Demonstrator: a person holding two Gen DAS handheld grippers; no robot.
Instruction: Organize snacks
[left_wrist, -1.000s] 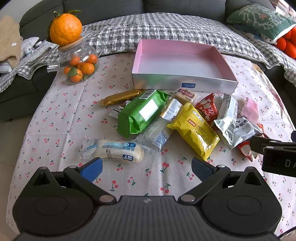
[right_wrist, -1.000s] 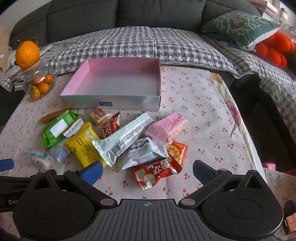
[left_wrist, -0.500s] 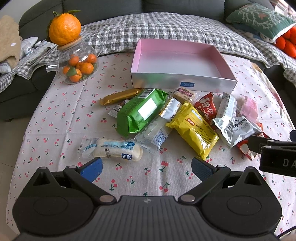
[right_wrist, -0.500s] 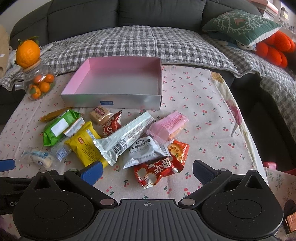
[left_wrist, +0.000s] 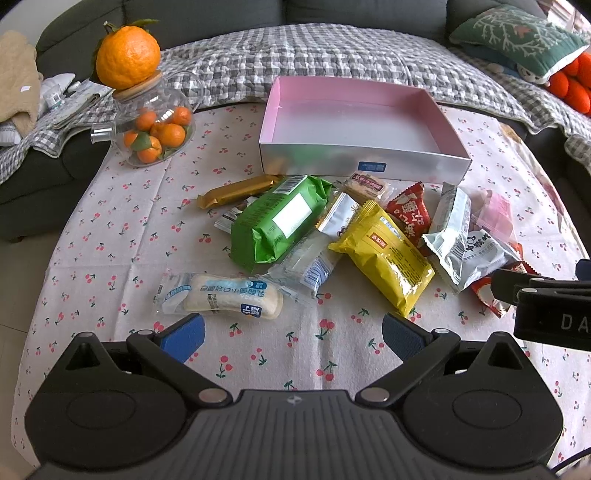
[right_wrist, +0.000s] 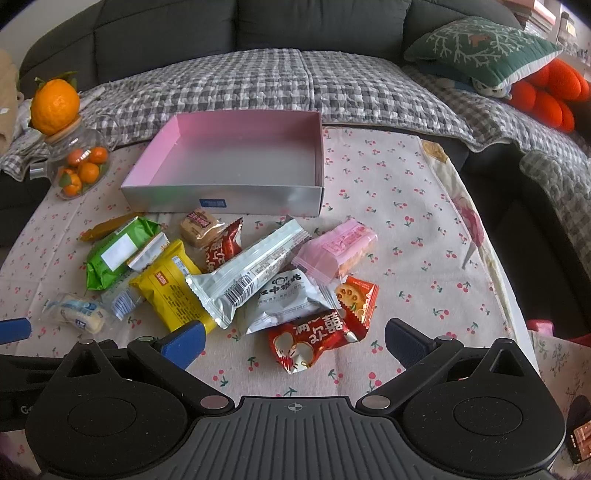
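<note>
An empty pink-lined silver box (left_wrist: 364, 168) (right_wrist: 229, 197) stands at the back of the table. Several snack packets lie in front of it: a green pack (left_wrist: 280, 221) (right_wrist: 116, 253), a yellow pack (left_wrist: 386, 254) (right_wrist: 168, 284), a clear-wrapped white bun (left_wrist: 221, 297) (right_wrist: 75, 312), a long silver pack (right_wrist: 251, 271), a pink pack (right_wrist: 338, 251) and a red pack (right_wrist: 312, 341). My left gripper (left_wrist: 293, 336) is open and empty, just short of the white bun. My right gripper (right_wrist: 293, 341) is open and empty, its jaws on either side of the red pack.
A glass jar of small oranges (left_wrist: 153, 127) with a large orange (left_wrist: 127, 57) on its lid stands at the back left. A sofa with a checked blanket (right_wrist: 280, 86) and a green cushion (right_wrist: 480, 50) runs behind the table. The right gripper's body (left_wrist: 550, 308) shows at the left view's right edge.
Both grippers have crept slightly forward toward the snacks; both stay open and empty. No snack has moved.
</note>
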